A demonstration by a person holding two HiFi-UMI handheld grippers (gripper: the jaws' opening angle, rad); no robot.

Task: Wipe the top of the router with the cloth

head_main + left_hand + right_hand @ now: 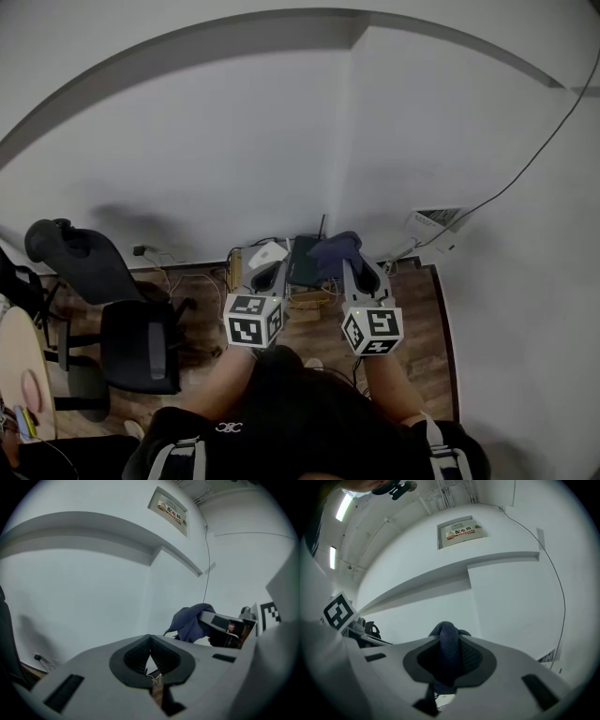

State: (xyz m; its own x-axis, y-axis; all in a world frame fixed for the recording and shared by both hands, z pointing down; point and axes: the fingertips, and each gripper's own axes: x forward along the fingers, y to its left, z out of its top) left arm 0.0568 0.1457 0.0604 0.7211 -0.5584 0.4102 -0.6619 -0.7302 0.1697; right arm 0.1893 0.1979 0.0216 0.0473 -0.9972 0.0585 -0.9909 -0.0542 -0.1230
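Near the router [303, 263], the right claw [448, 648] pinches a dark blue cloth [445, 631], the left claw [150, 639] is pressed together and empty, and a wall sign [461, 530] above reads "配电箱".

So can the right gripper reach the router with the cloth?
Probably yes. The right gripper holds the cloth close by the router in the head view, and nothing shows between them. Its height above is unclear.

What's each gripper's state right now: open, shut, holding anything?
Left gripper: shut, nothing between its jaws.
Right gripper: shut on the dark blue cloth.
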